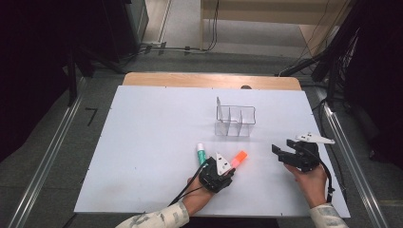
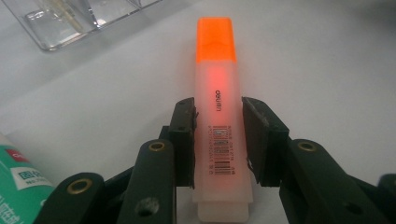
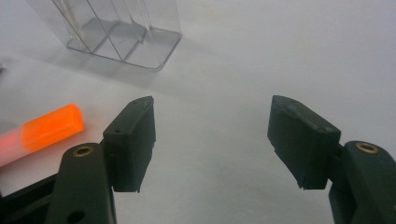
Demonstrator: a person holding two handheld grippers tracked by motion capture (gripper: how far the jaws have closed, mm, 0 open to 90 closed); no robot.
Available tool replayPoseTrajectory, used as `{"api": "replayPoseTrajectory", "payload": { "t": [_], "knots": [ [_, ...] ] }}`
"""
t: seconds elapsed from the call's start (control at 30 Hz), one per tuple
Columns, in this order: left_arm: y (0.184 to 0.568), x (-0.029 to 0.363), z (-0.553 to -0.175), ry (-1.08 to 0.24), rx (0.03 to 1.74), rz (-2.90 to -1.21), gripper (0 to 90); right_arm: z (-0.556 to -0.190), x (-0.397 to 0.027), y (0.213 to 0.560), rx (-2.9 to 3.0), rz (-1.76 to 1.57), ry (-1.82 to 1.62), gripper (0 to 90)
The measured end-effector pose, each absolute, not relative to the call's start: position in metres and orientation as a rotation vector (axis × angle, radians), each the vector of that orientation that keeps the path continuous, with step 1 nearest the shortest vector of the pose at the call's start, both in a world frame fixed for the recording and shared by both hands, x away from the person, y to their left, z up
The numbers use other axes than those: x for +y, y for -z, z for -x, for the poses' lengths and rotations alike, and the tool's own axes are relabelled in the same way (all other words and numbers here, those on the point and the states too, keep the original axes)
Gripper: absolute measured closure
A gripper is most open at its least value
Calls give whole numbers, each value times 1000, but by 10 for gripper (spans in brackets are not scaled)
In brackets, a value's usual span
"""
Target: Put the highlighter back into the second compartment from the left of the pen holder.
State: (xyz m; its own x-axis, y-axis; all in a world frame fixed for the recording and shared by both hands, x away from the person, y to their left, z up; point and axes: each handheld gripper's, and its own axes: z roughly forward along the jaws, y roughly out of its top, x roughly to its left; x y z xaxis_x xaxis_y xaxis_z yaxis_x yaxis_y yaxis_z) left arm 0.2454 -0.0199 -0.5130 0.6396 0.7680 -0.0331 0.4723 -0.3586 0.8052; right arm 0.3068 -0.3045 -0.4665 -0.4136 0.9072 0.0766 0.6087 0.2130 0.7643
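Observation:
An orange highlighter (image 1: 239,158) with a pale translucent body lies flat on the white table (image 1: 152,142), its cap pointing away from me. My left gripper (image 1: 231,167) is shut on its body; in the left gripper view both pads of my left gripper (image 2: 218,135) press the sides of the highlighter (image 2: 215,70) just below the brand mark. My right gripper (image 1: 280,154) hovers to the right, open, with bare table between its jaws. In the right gripper view the highlighter's cap (image 3: 52,126) lies left of my right gripper (image 3: 212,140).
A clear plastic organizer (image 1: 235,121) with several compartments stands beyond both grippers; it also appears in the left gripper view (image 2: 60,23) and the right gripper view (image 3: 121,32). A green-and-white tube (image 1: 201,154) lies just left of the left gripper (image 2: 18,182).

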Motion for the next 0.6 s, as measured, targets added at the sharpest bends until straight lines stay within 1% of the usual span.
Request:
{"api": "replayPoseTrajectory", "payload": {
  "t": [0.6],
  "knots": [
    [495, -10, -251, -449, 989, -1927, 663, -306, -295, 462, 2111, -1384, -1098, 306]
  ]
}}
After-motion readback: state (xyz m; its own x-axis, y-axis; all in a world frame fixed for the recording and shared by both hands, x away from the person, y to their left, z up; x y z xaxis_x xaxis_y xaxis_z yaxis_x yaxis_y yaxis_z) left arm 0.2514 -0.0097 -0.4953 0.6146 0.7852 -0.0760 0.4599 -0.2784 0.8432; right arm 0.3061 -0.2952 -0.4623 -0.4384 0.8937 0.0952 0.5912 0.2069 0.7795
